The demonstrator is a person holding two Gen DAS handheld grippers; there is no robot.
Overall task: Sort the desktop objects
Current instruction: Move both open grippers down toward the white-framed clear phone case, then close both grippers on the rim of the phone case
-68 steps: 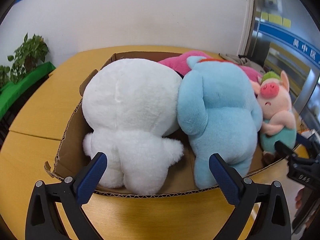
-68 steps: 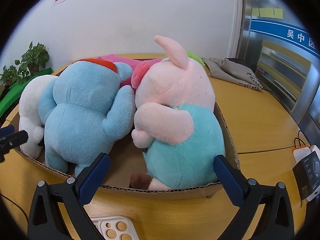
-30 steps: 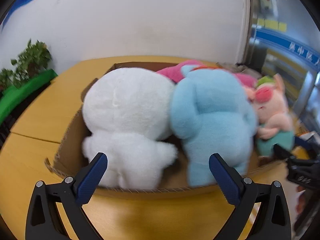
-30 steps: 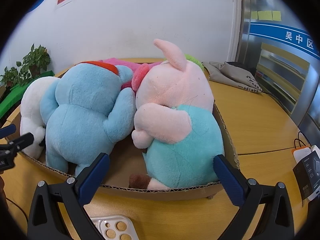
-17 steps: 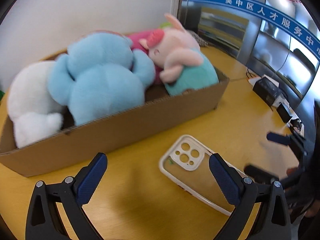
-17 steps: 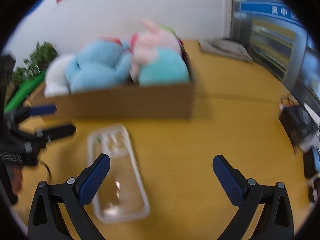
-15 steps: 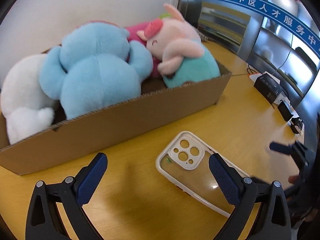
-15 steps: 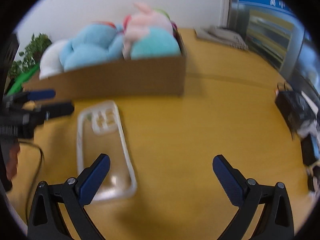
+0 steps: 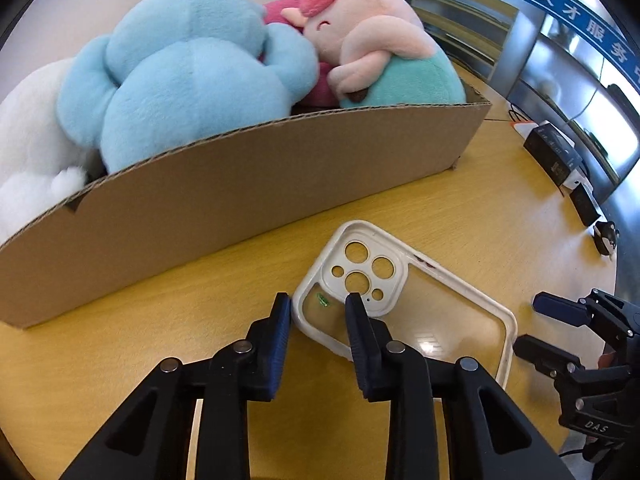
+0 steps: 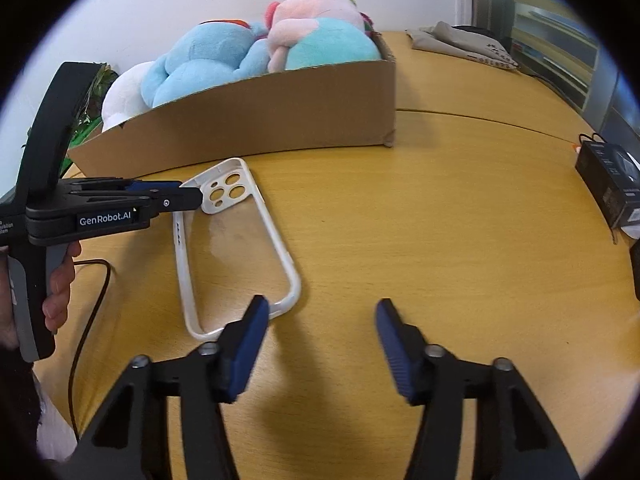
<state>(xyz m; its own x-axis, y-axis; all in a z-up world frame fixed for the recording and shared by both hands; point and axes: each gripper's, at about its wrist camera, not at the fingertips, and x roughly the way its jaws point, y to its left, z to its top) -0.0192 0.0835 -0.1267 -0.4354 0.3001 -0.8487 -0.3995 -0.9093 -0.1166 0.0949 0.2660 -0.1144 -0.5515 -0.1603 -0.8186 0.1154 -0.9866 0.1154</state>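
Note:
A clear phone case [image 9: 416, 304] with a white rim lies flat on the wooden table [image 9: 120, 344] in front of a cardboard box [image 9: 240, 184]. My left gripper [image 9: 318, 304] straddles the case's top left corner by the camera cutout, its jaws narrowed around the rim but with a gap still showing. The case [image 10: 236, 248] also shows in the right wrist view, with the left gripper [image 10: 188, 198] at its camera end. My right gripper [image 10: 320, 312] is open and empty, with its left finger just right of the case's bottom corner.
The box holds a white plush [image 9: 28, 148], a blue plush [image 9: 180, 68] and a pink pig plush [image 9: 380, 44]. Black boxes [image 10: 612, 184] and cables lie at the table's right edge. A grey cloth [image 10: 460, 44] lies at the back.
Both grippers have dropped from over the box to the table in front of it. My left gripper has narrowed from wide open around the case's corner. My right gripper has come down by the case's bottom end.

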